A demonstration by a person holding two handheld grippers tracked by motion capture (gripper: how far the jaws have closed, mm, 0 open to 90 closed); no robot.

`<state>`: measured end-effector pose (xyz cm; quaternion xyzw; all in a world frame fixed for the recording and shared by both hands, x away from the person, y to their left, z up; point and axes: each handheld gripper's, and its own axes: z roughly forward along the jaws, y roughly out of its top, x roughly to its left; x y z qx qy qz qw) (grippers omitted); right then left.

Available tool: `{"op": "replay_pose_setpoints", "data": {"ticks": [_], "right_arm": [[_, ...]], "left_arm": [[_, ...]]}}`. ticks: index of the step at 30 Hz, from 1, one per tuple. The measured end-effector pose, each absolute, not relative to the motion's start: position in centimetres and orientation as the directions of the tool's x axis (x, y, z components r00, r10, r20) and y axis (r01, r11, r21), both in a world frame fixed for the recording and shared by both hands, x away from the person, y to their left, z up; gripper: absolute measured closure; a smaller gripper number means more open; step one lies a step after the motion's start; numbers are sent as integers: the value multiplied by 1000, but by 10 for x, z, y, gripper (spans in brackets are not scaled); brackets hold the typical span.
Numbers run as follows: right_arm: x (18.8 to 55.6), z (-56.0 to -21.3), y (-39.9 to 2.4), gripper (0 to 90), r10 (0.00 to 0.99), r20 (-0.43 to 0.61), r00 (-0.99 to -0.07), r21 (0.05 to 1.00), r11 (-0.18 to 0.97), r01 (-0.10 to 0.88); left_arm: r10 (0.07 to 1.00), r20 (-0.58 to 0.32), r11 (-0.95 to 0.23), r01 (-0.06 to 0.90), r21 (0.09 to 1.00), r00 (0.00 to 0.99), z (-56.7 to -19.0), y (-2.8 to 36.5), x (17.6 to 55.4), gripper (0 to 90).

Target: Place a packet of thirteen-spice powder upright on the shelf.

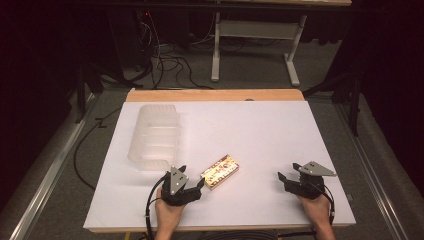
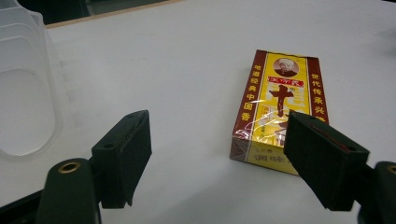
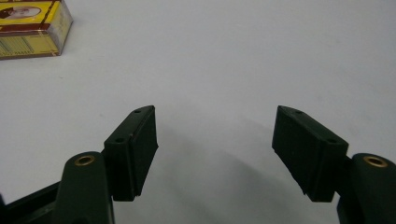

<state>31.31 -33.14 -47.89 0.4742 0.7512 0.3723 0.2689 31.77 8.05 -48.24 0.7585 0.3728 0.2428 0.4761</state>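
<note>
- Here, in the high view, a white table top carries a clear plastic container at the far left and a yellow-and-maroon box lying flat near the middle. The left gripper sits just beside the box's near-left end; the right gripper rests well apart at the near right, over bare table.
- In the left gripper view, the left gripper has its jaws spread wide with nothing between them. The box lies ahead and to the right, its near corner partly behind the right jaw, so the opening is not centred on it. The container stands at the far left.
- In the right gripper view, the right gripper is likewise wide and empty above plain table; the box shows at the far left corner.
- Risk, as a judgement: since the left jaws are offset, closing from here would likely catch only a corner, pushing or spinning the film-wrapped box instead of gripping it; the glossy wrap may also let it slip.
</note>
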Motion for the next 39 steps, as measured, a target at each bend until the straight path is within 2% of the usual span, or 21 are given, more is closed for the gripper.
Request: {"op": "replay_pose_setpoints", "data": {"ticks": [10, 16, 21, 39], "right_arm": [[313, -479, -332, 313, 912, -51, -406, 817, 272, 508], [313, -478, -332, 313, 913, -48, -405, 820, 268, 506], [313, -479, -332, 313, 913, -49, -405, 818, 269, 509], [313, -479, -332, 311, 913, -46, -406, 818, 268, 510]], "left_arm": [[789, -18, -266, 369, 891, 614, -482, 81, 322, 250], [771, -1, -301, 367, 880, 636, -482, 78, 324, 253], [768, -22, -279, 365, 888, 640, -480, 77, 324, 250], [700, 2, -361, 352, 864, 714, -466, 53, 329, 256]]}}
